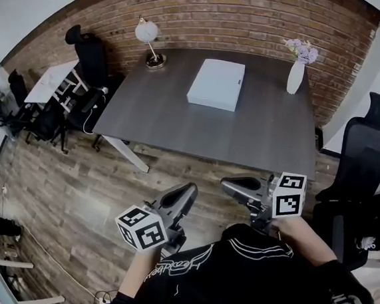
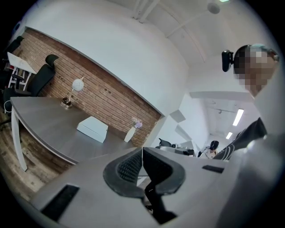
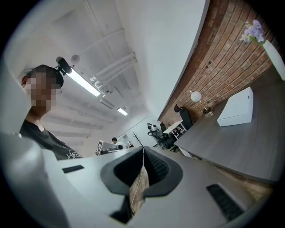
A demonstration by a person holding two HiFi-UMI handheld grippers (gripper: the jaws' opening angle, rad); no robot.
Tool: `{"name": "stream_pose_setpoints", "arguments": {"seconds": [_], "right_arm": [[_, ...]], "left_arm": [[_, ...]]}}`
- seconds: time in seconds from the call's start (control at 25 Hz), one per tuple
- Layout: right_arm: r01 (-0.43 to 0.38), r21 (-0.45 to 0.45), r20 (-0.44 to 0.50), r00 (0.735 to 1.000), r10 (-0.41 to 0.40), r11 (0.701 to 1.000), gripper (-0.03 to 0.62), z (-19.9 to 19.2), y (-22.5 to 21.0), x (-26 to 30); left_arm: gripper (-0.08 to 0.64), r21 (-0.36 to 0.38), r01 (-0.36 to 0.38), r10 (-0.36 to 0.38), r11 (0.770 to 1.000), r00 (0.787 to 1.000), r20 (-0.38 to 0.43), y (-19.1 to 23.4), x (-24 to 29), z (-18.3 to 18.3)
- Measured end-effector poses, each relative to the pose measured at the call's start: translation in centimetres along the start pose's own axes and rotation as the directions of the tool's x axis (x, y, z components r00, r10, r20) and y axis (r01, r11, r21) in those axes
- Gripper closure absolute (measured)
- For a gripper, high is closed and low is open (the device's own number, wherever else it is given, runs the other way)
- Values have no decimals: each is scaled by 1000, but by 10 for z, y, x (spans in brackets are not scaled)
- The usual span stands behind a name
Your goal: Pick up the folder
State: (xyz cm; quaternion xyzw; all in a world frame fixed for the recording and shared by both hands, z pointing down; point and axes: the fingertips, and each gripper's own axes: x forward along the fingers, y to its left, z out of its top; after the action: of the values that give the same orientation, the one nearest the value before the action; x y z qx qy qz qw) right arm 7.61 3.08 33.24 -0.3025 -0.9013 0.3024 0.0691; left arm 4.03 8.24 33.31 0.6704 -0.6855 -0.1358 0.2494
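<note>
The white folder (image 1: 216, 83) lies flat on the far middle of the grey table (image 1: 153, 121). It also shows in the left gripper view as the folder (image 2: 92, 129) and in the right gripper view as the folder (image 3: 237, 108), far off in both. My left gripper (image 1: 187, 190) is held over the wooden floor, short of the table's near edge, jaws shut with nothing between them. My right gripper (image 1: 228, 183) hovers beside it, also shut and holding nothing. The shut jaws fill the lower part of the left gripper (image 2: 142, 149) view and the right gripper (image 3: 143, 150) view.
A round white lamp (image 1: 148, 34) stands at the table's back left, a white vase with flowers (image 1: 296, 73) at its back right. A black office chair (image 1: 367, 155) is at the right, another chair (image 1: 87, 50) and a small white desk (image 1: 52, 81) at the left.
</note>
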Motion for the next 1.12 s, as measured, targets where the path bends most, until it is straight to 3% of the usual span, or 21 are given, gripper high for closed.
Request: {"name": "stream_pose_setpoints", "arguments": {"seconds": [0.2,0.44,0.76,1.12], "right_arm": [[55,23,14,998,-55,998,595,17,-48,13],[92,64,49,994,-95,994,595,51,-122,39],[175,97,99,978,-185,980,594,106,-223,54],[318,120,141,932,-334,940,594,140,-289,47]], "left_arm": [[554,-38,37,-37,999,999,-12,41,28,14],[552,-54,17,-20,998,998,-51,111,69,46],[552,-70,41,-51,997,986,-157,199,145,88],[509,-114,48,-69,992,981,-183,269,188,117]]}}
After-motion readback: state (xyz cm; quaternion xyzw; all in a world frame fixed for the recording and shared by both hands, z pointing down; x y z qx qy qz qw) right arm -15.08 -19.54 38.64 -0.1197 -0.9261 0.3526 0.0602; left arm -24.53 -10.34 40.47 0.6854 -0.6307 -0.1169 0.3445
